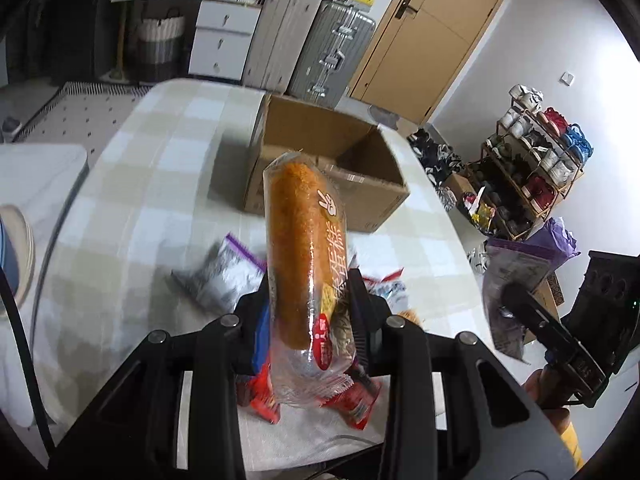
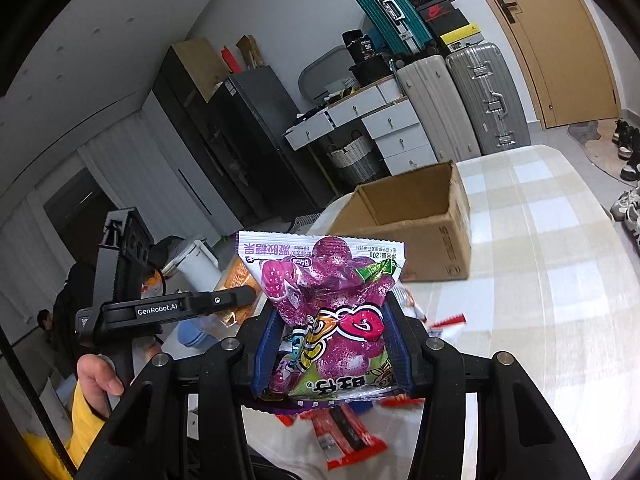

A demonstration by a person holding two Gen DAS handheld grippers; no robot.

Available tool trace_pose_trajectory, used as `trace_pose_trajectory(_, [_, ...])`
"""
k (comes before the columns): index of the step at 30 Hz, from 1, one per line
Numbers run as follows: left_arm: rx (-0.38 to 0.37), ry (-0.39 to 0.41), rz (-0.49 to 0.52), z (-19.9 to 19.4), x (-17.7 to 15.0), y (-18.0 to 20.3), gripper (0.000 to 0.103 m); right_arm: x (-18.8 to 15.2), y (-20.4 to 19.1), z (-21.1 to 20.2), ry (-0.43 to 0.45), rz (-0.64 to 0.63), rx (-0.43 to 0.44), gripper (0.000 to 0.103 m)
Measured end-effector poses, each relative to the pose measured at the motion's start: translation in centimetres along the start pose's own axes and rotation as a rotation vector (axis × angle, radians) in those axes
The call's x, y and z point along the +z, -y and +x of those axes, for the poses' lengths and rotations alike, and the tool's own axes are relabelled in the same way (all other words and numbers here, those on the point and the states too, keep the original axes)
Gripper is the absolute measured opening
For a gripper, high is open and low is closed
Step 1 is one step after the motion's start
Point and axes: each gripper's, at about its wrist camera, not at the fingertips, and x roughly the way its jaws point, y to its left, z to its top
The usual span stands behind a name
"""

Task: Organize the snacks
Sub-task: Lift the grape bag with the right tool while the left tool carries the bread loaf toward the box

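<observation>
I have both grippers loaded. The left gripper point(image 1: 308, 300) has its jaws clenched on a long cake roll in clear wrap point(image 1: 302, 256), which is held off the tabletop point(image 1: 132, 208) and points toward the open cardboard box point(image 1: 332, 160). The right gripper point(image 2: 332, 344) grasps a purple gummy candy bag point(image 2: 324, 304), also lifted, with the same box ahead of it. From what I can see of the box interior, it looks nearly empty, though something clear may lie at the bottom. Several packets remain loose on the tabletop: red wrappers point(image 2: 344, 436) beneath my jaws and a silvery bag point(image 1: 224, 276). I judge the sorting is at an early stage, with these two items to drop in next.
</observation>
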Motion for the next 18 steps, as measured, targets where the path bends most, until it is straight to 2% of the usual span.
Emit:
trace_pose_trajectory(4, [0.003, 0.041, 0.023, -0.6, 2.6, 1.9, 0.03, 2.2, -1.0, 0.8, -0.002, -0.03, -0.016, 0.048])
trace_pose_trajectory(7, [0.036, 0.081, 0.047, -0.7, 4.7, 3.3, 0.03, 4.1, -1.4, 1.6, 0.0, -0.04, -0.039, 0.048])
trace_pose_trajectory(13, [0.079, 0.099, 0.081, 0.3, 8.8, 5.1, 0.03, 7.4, -0.4, 3.5, 0.0, -0.011, -0.109, 0.049])
trace_pose_trajectory(18, [0.094, 0.09, 0.096, 2.5, 11.6, 5.9, 0.03, 9.6, 0.6, 6.4, -0.037, -0.018, -0.151, 0.049])
